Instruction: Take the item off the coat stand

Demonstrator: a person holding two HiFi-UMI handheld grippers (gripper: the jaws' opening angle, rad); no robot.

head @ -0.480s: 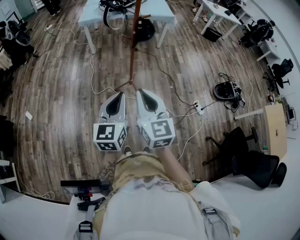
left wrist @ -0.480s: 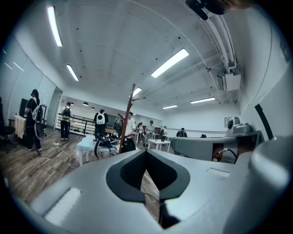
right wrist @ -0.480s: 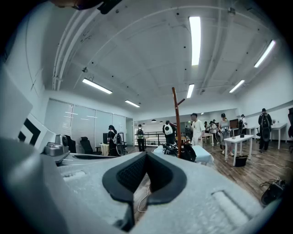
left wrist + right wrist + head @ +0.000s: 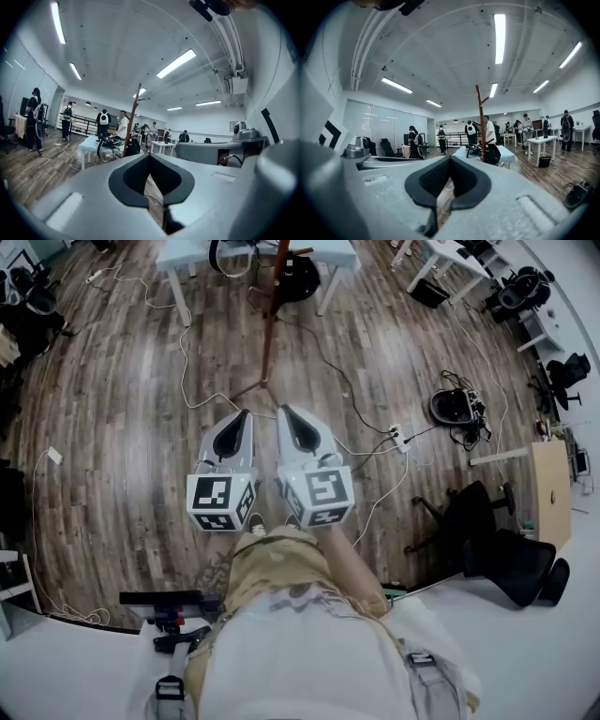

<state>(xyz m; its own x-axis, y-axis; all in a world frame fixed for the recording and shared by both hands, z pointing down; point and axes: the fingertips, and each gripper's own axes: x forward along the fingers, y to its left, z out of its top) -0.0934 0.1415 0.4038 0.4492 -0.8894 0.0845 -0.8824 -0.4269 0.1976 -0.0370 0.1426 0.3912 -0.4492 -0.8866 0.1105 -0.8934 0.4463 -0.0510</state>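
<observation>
The brown wooden coat stand (image 4: 270,324) rises from the plank floor straight ahead of both grippers; its pole also shows in the left gripper view (image 4: 133,117) and the right gripper view (image 4: 480,117). A black bag (image 4: 298,277) hangs low against the pole; whether it touches the floor I cannot tell. It shows again as a dark bundle (image 4: 132,146) (image 4: 491,153). My left gripper (image 4: 246,413) and right gripper (image 4: 283,411) sit side by side, level, pointing at the stand and well short of it. Both are shut with nothing between the jaws (image 4: 150,157) (image 4: 450,158).
A white table (image 4: 187,259) with black straps on it stands just behind the stand. Cables (image 4: 187,371) and a power strip (image 4: 395,437) trail over the floor. A black office chair (image 4: 506,559) is at the right. Several people stand far back.
The stand, cables and power strip sit a little higher in the head view than before. Both grippers stay side by side and shut.
</observation>
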